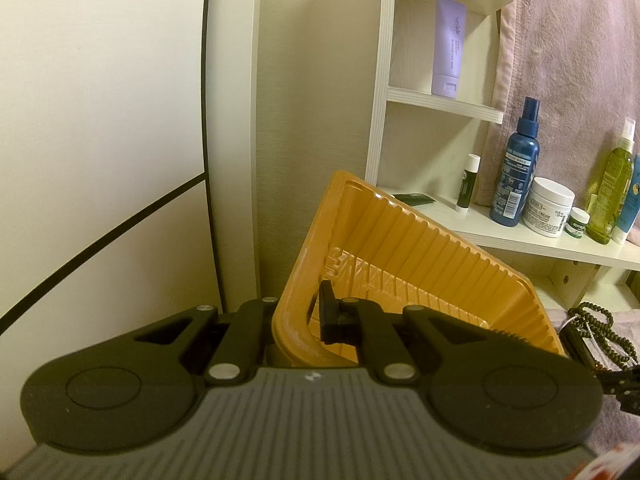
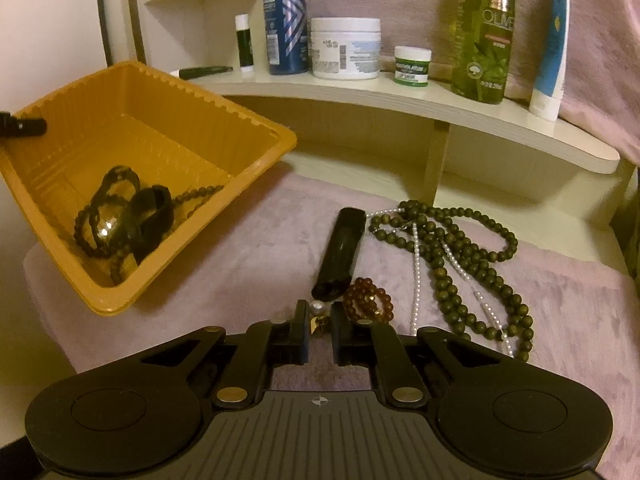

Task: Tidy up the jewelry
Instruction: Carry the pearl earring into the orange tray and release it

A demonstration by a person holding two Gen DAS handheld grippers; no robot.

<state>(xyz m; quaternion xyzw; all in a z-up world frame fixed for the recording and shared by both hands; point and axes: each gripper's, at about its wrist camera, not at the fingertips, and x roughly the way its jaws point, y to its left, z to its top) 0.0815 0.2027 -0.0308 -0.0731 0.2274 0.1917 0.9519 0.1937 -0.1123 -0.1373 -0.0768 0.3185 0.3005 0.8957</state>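
Right gripper (image 2: 320, 320) sits low over the pink plush cloth (image 2: 240, 240), its jaws drawn close around a small gold and pearl piece (image 2: 319, 317), probably an earring or pendant; the jaws are nearly together and the pads look to be touching it on both sides, though the piece is too small to name for certain. I judge the step in hand to be a pickup of this little item, one more of the loose pieces bound for the tray. The next move calls for a firm pinch first, then a lift clear of the amber bead bracelet (image 2: 368, 300) lying just beside the right fingertip, so that it is not dragged along, and a carry up and left to the tray's open mouth.

Just beyond the fingertips lies a dark, flat oblong object (image 2: 340, 252), and to its right a green bead necklace (image 2: 452, 256) tangled with a thin pearl strand (image 2: 416, 276), all still on the cloth.

Left gripper (image 1: 296, 312) is clamped fully shut on the rim of the orange plastic tray (image 2: 240, 120), holding it tilted and raised off the cloth, its opening turned toward the right gripper. Inside, gathered in the lower corner, are a dark watch (image 2: 120, 208), a black band (image 2: 154, 216) and a dark bead string (image 2: 200, 194).

Farthest back, a white shelf (image 2: 400, 100) carries bottles and jars, which play no part here.
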